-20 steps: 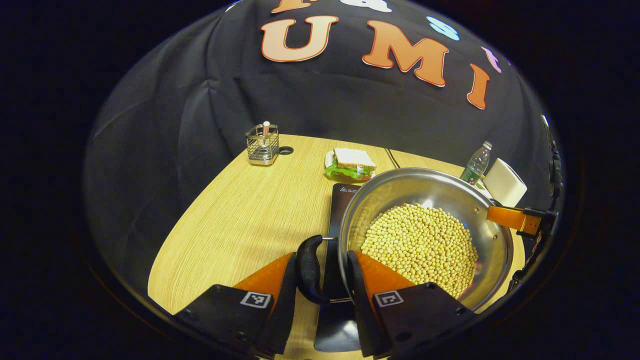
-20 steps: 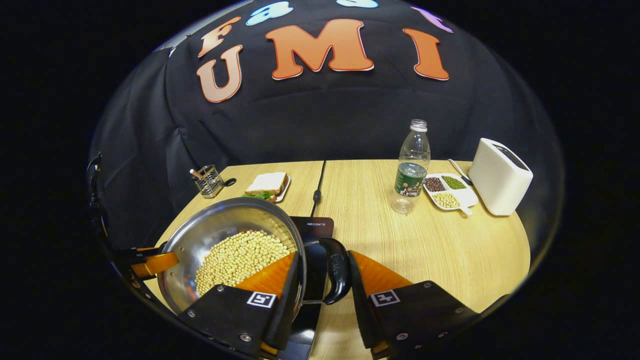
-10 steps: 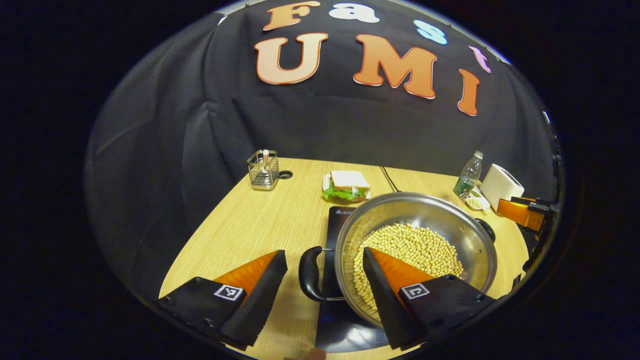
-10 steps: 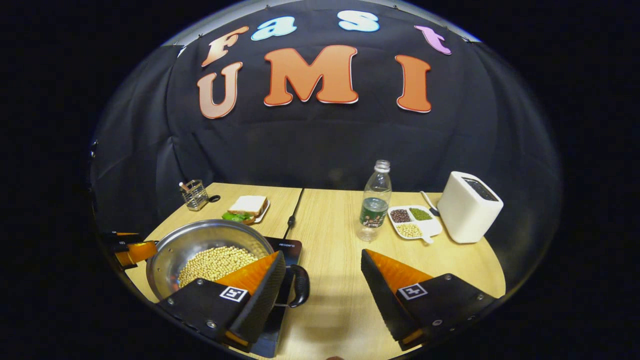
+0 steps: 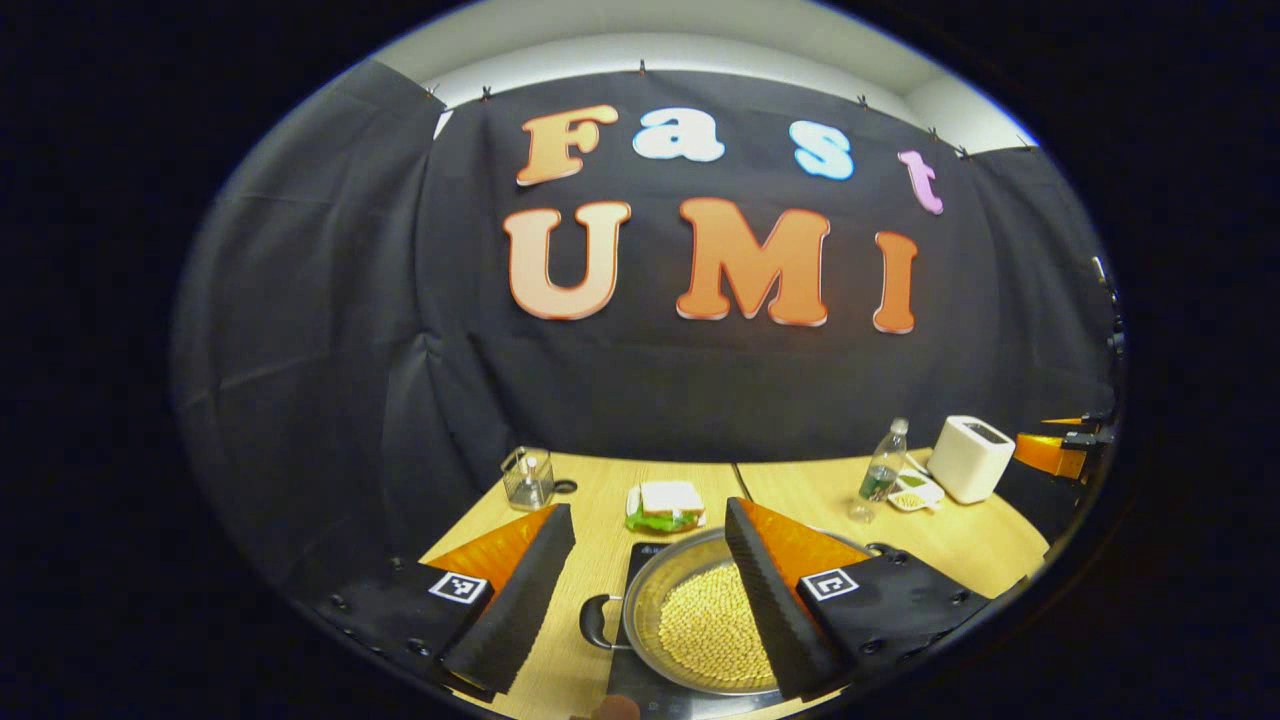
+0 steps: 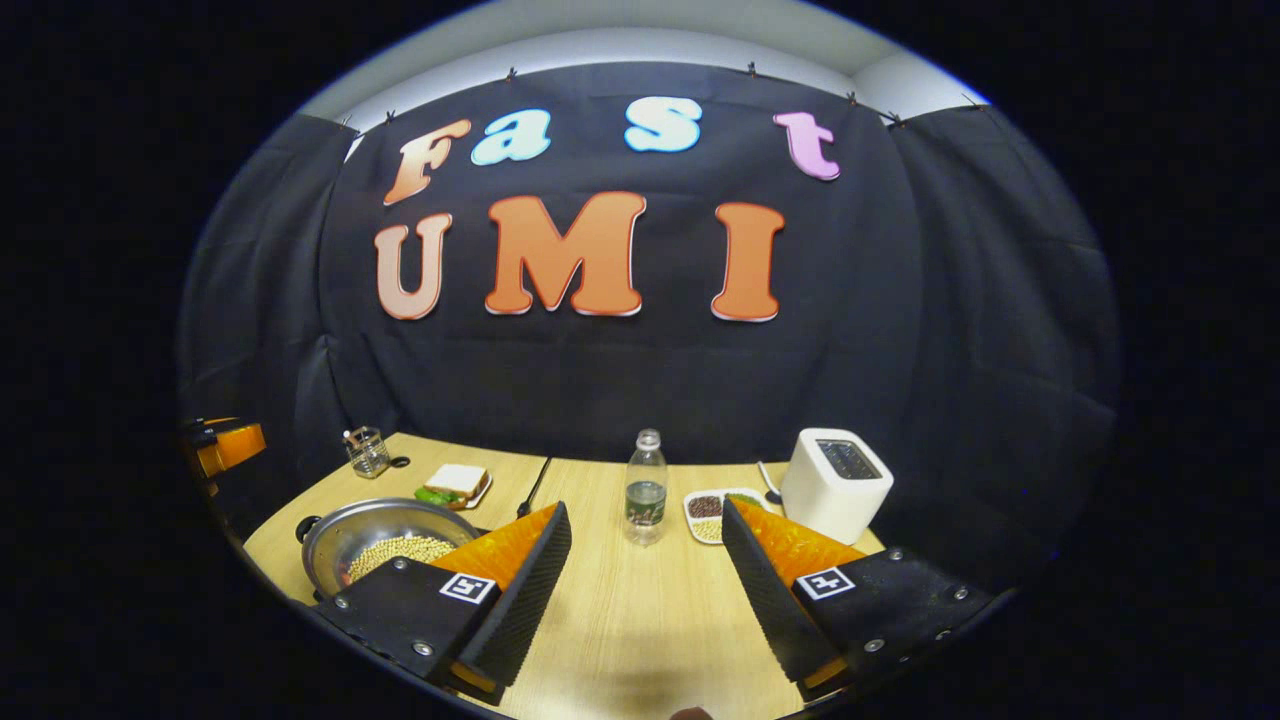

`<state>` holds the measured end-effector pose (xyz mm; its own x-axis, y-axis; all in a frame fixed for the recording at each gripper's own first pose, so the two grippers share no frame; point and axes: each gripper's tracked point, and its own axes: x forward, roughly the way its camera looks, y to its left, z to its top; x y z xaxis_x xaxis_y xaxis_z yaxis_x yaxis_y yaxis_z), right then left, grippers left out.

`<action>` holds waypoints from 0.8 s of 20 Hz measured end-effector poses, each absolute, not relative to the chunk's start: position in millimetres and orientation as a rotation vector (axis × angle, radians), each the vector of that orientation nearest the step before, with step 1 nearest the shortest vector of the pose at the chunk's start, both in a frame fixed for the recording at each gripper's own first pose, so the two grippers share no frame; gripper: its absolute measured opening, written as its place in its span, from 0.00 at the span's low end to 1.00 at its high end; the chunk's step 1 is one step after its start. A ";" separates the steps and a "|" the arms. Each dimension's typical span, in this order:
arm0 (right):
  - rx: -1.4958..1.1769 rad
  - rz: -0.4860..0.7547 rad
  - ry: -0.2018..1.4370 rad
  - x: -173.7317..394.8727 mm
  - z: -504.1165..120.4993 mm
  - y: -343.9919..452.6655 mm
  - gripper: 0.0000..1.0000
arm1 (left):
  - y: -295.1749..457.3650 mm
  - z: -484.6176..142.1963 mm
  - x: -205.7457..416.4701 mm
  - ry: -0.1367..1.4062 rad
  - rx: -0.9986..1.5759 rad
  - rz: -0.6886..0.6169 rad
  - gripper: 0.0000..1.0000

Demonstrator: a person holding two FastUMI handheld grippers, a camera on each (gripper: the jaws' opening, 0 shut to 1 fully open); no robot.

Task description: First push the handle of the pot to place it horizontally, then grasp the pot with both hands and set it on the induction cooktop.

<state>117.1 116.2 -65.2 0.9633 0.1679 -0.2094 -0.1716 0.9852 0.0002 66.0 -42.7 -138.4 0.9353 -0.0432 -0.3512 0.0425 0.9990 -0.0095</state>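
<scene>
The steel pot (image 5: 648, 598), full of yellow beans (image 5: 705, 632), sits on the black induction cooktop (image 5: 640, 558). Its dark side handle (image 5: 596, 622) points left. My left gripper (image 5: 645, 600) hangs open well above the pot, with nothing between its fingers. In the right gripper view the pot (image 6: 335, 530) lies low at the left. My right gripper (image 6: 640, 590) is open over bare table, holding nothing. Each gripper shows at the edge of the other's view, the right gripper (image 5: 1050, 452) and the left gripper (image 6: 225, 445), both raised off the pot.
A sandwich on a plate (image 6: 455, 482) and a wire utensil holder (image 6: 367, 452) stand behind the pot. A water bottle (image 6: 645, 490), a divided tray of beans (image 6: 708, 505) and a white toaster (image 6: 835, 485) stand to the right on the wooden table (image 6: 640, 640).
Both grippers went from closed around the pot's side handles to open, then rose and drew back. The pot came down and now rests on the cooktop.
</scene>
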 end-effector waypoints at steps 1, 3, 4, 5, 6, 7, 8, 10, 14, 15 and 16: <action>-0.016 0.161 0.181 112.8 -50.8 104.7 0.94 | -42.3 -121.2 65.9 0.327 -0.022 -0.038 0.98; -0.018 0.141 0.132 103.7 -28.2 85.5 0.94 | -32.5 -93.8 66.3 0.281 -0.036 -0.022 0.98; -0.024 0.131 0.110 99.4 -17.8 75.4 0.94 | -26.2 -82.5 65.8 0.261 -0.041 -0.006 1.00; -0.029 0.123 0.092 93.8 -8.5 66.2 0.94 | -19.4 -72.0 65.4 0.237 -0.045 0.012 0.98; -0.029 0.116 0.073 84.2 -1.4 58.2 0.94 | -11.9 -60.8 65.1 0.210 -0.041 0.032 0.96; -0.024 0.112 0.053 78.7 7.4 51.8 0.94 | -5.2 -50.5 63.8 0.184 -0.035 0.051 0.96; -0.017 0.108 0.035 73.6 15.7 45.3 0.94 | -0.6 -41.3 61.4 0.162 -0.037 0.063 0.99; 0.003 0.094 -0.005 64.8 30.1 34.2 0.94 | -1.3 -27.0 56.5 0.137 -0.078 0.067 0.99; -0.014 0.088 -0.037 49.9 37.0 25.3 0.94 | -7.7 -15.3 43.7 0.126 -0.122 0.039 0.96; -0.017 0.090 -0.045 50.1 39.7 25.8 0.94 | -7.2 -9.9 40.0 0.118 -0.119 0.038 0.96; -0.020 0.098 -0.048 49.4 39.9 26.8 0.94 | -9.3 -6.3 36.5 0.113 -0.116 0.030 0.98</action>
